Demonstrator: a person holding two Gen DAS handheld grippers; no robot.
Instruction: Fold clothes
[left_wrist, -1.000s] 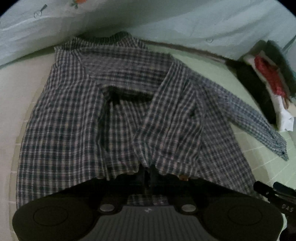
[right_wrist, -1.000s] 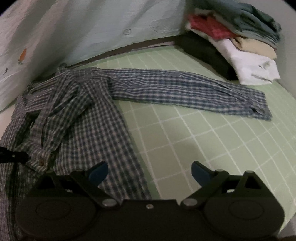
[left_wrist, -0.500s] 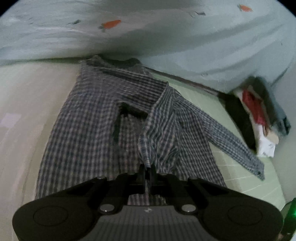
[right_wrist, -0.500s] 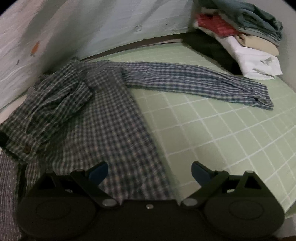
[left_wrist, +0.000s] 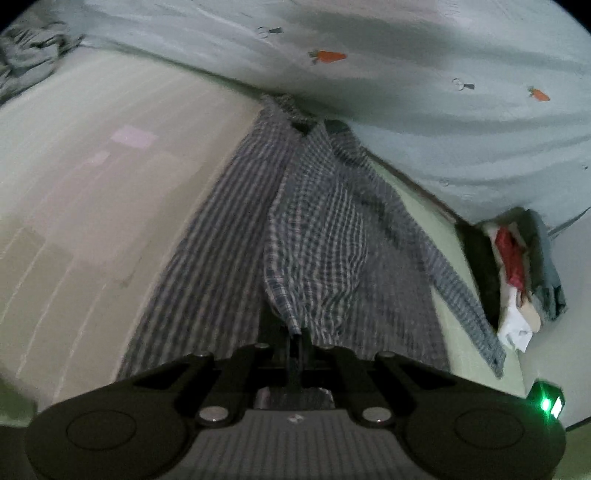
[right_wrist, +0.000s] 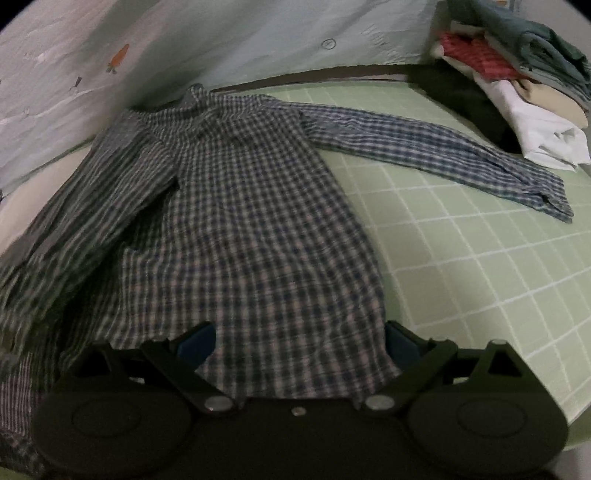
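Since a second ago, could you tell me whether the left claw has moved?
Yes. The left claw, shut on the plaid shirt, has pulled it away from the clothes pile.

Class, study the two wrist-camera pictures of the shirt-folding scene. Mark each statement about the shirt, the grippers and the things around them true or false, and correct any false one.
1. The left gripper is shut on the plaid shirt. True.
2. The right gripper is clamped on a sleeve. False: its jaws stand open over the shirt's body.
3. One sleeve lies stretched out across the green checked sheet. True.
4. The stack of folded clothes sits on top of the shirt. False: it lies beyond the sleeve's cuff, apart from the shirt's body.
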